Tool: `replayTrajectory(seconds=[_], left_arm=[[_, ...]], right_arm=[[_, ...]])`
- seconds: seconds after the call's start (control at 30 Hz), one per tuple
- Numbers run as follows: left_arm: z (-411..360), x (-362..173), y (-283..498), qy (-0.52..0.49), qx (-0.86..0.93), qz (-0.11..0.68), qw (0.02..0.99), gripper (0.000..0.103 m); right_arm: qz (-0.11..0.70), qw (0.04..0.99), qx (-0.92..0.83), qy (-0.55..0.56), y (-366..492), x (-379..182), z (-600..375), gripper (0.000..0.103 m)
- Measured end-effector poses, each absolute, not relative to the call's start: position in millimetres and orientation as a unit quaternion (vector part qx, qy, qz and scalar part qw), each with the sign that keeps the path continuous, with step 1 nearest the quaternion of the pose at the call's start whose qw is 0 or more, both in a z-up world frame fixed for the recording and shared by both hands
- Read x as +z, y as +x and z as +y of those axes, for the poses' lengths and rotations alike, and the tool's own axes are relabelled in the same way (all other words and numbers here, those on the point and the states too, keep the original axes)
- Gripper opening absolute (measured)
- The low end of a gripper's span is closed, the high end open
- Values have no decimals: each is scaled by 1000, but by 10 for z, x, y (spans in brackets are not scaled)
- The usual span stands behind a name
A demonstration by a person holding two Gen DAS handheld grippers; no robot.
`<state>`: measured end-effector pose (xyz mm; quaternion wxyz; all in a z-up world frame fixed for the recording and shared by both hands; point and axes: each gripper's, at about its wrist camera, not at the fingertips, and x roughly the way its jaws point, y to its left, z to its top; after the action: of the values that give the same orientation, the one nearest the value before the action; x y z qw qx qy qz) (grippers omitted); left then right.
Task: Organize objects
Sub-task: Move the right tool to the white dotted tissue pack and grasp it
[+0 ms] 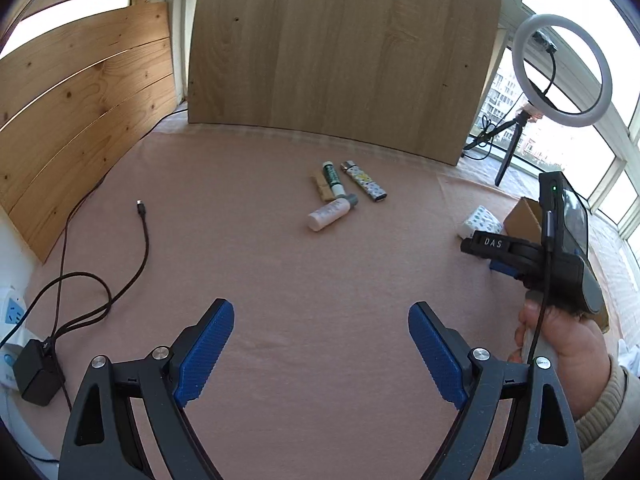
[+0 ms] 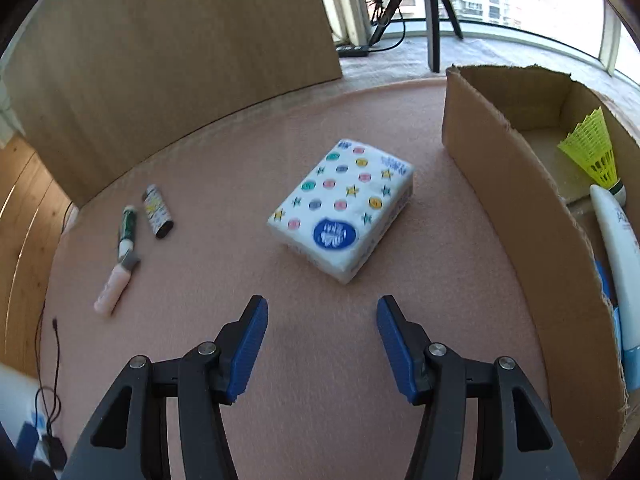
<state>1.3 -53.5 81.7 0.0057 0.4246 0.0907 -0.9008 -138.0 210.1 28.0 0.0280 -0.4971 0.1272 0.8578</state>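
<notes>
My left gripper (image 1: 321,312) hangs wide open over the pink cloth with nothing between its blue pads. Well ahead of it lie a pale pink bottle (image 1: 330,212), a green tube (image 1: 333,178), a patterned lighter (image 1: 363,181) and a small tan piece (image 1: 322,188). My right gripper (image 2: 322,312) is open and empty. Just beyond it lies a white tissue pack (image 2: 343,207) with coloured dots. A cardboard box (image 2: 516,200) to its right holds a yellow shuttlecock (image 2: 594,150) and a white tube (image 2: 618,256). The bottle (image 2: 113,286), green tube (image 2: 127,232) and lighter (image 2: 157,211) lie at the left.
A tall wooden board (image 1: 344,52) stands at the back, and plank panels (image 1: 80,112) at the left. A black cable (image 1: 120,280) and a charger (image 1: 38,376) lie at the left edge. A ring light (image 1: 562,70) on a tripod (image 2: 430,8) stands by the window. A person's hand (image 1: 560,340) holds the other gripper.
</notes>
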Motion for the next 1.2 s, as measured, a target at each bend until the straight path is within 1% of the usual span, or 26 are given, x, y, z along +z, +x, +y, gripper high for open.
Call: replayTrajectory(seconds=[0.07,0.3,0.4,0.5,0.57,0.63,0.67,0.73,0.8,0.87,0.93,1.07,1.1,1.13,1.17,1.2], left_arm=[[-691,797,27,424,-900,98,11,91],[-1066,798,70,420,-902,103,18,91],[-1143,783,87,421,-901,104,21,91],[-1158,780,115,422,-900,105,23,91],[-1143,777,135,423,-900,103,24,91],[-1106,769,148,424,-899,102,25,91],[-1084,764,152,425,-899,103,26,91],[-1015,750,131,427,-898,103,26,91],[-921,740,121,429,-897,104,23,91],[-803,739,105,430,-897,99,18,91],[-673,748,107,430,-898,95,11,91],[-419,772,141,431,-899,79,-9,91],[-371,774,148,432,-898,77,-13,91],[-332,780,154,433,-898,76,-16,91],[-301,791,163,432,-898,75,-19,91],[-280,806,175,431,-899,74,-21,91]], right_arm=[[121,49,858,-497,-1492,270,2023,53],[150,120,852,-487,-1762,240,2052,56],[133,125,855,-486,-1833,224,2020,57],[155,107,863,-468,-1833,207,2093,57],[158,99,867,-463,-1809,205,2150,50],[151,90,869,-463,-1783,203,2201,31],[146,83,869,-466,-1764,203,2223,28],[130,63,870,-472,-1705,211,2226,14],[107,50,872,-476,-1597,213,2211,10],[93,27,875,-475,-1501,208,2182,10],[74,8,877,-476,-1422,202,2153,4],[67,9,880,-471,-1293,243,2222,3],[72,14,879,-471,-1324,246,2263,6],[80,14,876,-476,-1372,231,2309,23],[99,4,872,-480,-1433,216,2364,36],[127,-13,869,-479,-1482,222,2425,57]])
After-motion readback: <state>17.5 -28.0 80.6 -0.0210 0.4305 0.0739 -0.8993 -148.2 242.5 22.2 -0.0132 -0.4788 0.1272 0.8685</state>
